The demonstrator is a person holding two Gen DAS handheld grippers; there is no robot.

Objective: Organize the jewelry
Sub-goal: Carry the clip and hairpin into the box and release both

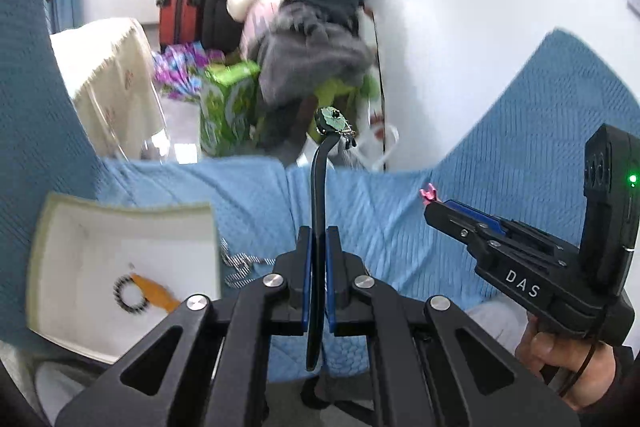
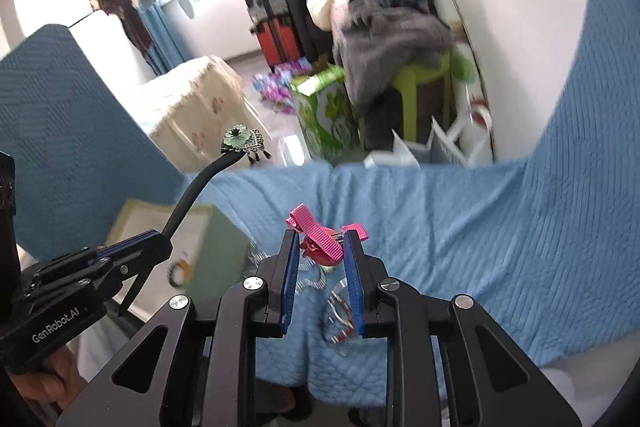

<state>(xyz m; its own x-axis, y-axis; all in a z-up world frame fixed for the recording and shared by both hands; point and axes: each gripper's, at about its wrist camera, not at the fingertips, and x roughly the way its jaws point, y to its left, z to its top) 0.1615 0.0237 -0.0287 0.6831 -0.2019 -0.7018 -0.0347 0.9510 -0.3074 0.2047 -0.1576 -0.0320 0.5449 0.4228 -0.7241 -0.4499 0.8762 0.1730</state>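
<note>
Landmark: light blue quilted blanket (image 2: 460,247), spread flat, with raised folds at the left and right edges.

- Shallow white cardboard box with pale green rim (image 1: 40,259): on the blanket, left side. Inside it, a black beaded ring (image 1: 130,294) lying beside an orange strip (image 1: 154,291).
- Silver chain (image 1: 236,267): on the blanket, just right of the box.
- Black curved hair stick topped with a green flower ornament (image 1: 318,227): above the blanket, clamped in the left gripper (image 1: 318,259).
- Pink ribbon hair clip (image 2: 326,235): above the blanket, right of the stick, between the fingers of the right gripper (image 2: 322,247).
- Green printed carton (image 2: 324,111): beyond the blanket's far edge.
</note>
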